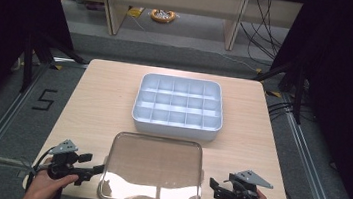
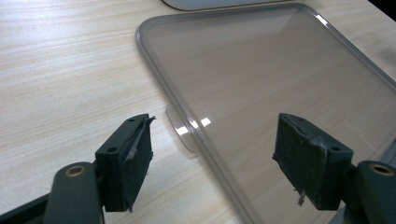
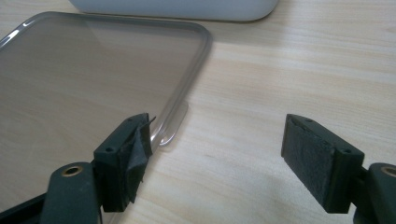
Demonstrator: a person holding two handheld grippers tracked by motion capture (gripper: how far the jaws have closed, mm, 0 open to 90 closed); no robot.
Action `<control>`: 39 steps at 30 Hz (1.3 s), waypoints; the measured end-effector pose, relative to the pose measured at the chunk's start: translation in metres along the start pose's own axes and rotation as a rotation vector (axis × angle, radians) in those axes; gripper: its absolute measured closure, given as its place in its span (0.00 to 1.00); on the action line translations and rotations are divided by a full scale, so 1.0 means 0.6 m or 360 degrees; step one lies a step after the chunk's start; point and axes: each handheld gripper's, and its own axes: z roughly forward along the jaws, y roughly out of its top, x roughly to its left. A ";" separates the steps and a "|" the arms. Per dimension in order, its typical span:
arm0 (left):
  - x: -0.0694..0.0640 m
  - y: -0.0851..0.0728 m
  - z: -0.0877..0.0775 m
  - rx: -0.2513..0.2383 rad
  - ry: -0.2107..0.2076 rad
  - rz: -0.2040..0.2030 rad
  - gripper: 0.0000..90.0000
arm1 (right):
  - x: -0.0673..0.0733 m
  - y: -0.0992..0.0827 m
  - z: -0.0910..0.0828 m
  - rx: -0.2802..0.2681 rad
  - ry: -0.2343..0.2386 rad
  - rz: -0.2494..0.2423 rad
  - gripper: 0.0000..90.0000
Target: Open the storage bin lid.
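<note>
Flanking clear lid [image 1: 152,169]: both tongs released; high view adds divided tray [image 1: 178,107].

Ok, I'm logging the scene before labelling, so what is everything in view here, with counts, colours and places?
Light wooden table: one, pale wood, centre of the floor.
White plastic compartment tray: one, white, far half of the table, compartments empty.
Clear plastic lid: one, transparent with a small tab on each short side, flat on the table's near edge.
Wooden furniture legs: pale, beyond the table.
Left gripper: black, open, at the lid's left edge.
Right gripper: black, open, beside the lid's right edge.
</note>
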 end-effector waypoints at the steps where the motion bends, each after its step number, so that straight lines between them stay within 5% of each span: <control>1: -0.001 -0.001 0.000 -0.0010 0.0002 0.0002 0.30 | 0.000 -0.001 -0.001 0.0001 0.0005 0.0004 0.28; 8: -0.008 -0.009 -0.003 -0.0010 0.0012 0.0037 0.29 | -0.002 -0.009 -0.007 0.0014 -0.0002 0.0002 0.28; 10: -0.010 -0.010 -0.004 -0.0009 0.0013 0.0045 0.28 | 0.003 -0.011 -0.011 0.0025 0.0003 0.0082 0.28; 12: -0.011 -0.010 -0.006 -0.0011 0.0013 0.0056 0.28 | -0.003 -0.013 -0.010 0.0005 -0.0004 0.0005 0.28; 13: -0.012 -0.011 -0.006 -0.0011 0.0014 0.0044 0.28 | 0.005 -0.014 -0.013 0.0026 0.0014 0.0093 0.28; 14: -0.012 -0.012 -0.007 -0.0014 0.0018 0.0062 0.27 | -0.002 -0.014 -0.013 0.0003 -0.0002 -0.0001 0.28; 18: -0.014 -0.014 -0.010 -0.0009 0.0024 0.0064 0.27 | -0.001 -0.018 -0.016 0.0000 0.0004 0.0002 0.27; 19: -0.014 -0.015 -0.011 -0.0014 0.0027 0.0073 0.27 | 0.005 -0.020 -0.018 0.0021 0.0006 0.0079 0.27; 21: -0.016 -0.017 -0.012 -0.0016 0.0028 0.0062 0.27 | -0.001 -0.022 -0.015 -0.0025 -0.0006 -0.0001 0.27; 27: -0.019 -0.020 -0.015 -0.0013 0.0031 0.0071 0.27 | 0.004 -0.025 -0.020 -0.0020 0.0020 -0.0004 0.27; 28: -0.020 -0.021 -0.015 -0.0022 0.0035 0.0068 0.27 | 0.010 -0.027 -0.022 -0.0006 0.0018 0.0068 0.27; 29: -0.020 -0.021 -0.016 -0.0013 0.0031 0.0071 0.27 | 0.008 -0.028 -0.020 -0.0037 0.0029 0.0034 0.27; 30: -0.020 -0.022 -0.015 -0.0015 0.0022 0.0070 0.27 | 0.013 -0.029 -0.021 -0.0017 0.0032 0.0094 0.27; 31: -0.020 -0.021 -0.016 -0.0011 0.0024 0.0073 0.27 | 0.005 -0.029 -0.020 -0.0042 0.0017 -0.0008 0.27; 39: -0.020 -0.021 -0.016 -0.0009 0.0027 0.0057 0.27 | 0.004 -0.030 -0.021 -0.0030 0.0008 -0.0005 0.27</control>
